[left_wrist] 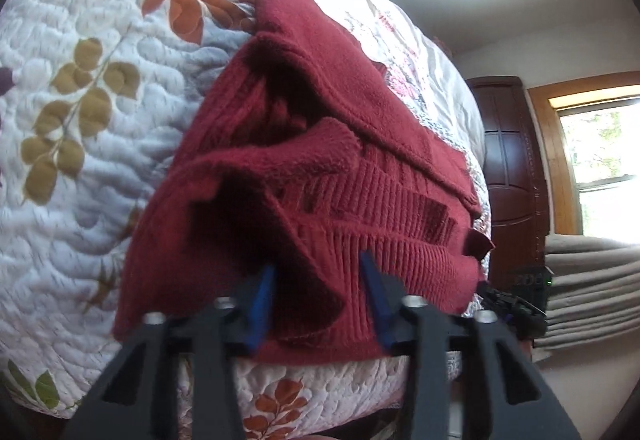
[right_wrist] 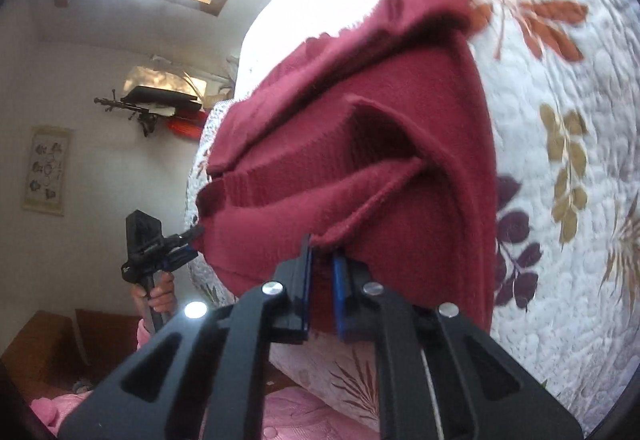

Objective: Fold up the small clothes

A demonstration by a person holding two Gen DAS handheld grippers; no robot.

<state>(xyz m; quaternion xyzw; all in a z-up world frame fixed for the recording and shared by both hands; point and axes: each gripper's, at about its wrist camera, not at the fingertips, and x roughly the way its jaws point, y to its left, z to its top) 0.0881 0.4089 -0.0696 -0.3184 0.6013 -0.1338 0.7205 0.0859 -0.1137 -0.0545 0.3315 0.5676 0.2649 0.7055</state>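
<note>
On the quilted bed (left_wrist: 80, 167), the red knit garment (left_wrist: 320, 143) lies bunched near the edge. Left hand-held gripper (left_wrist: 318, 276): spread around its hem. Right hand-held gripper (right_wrist: 322, 254): pinching a hem fold. Folding appears incomplete; layers remain uneven.

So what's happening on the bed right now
A person is folding a dark red sweater on a floral quilt, a gripper in each hand. The right gripper is pinched shut on the near hem. The left gripper is open, its fingers straddling a fold at the hem. The sweater lies bunched, only partly folded.
</note>
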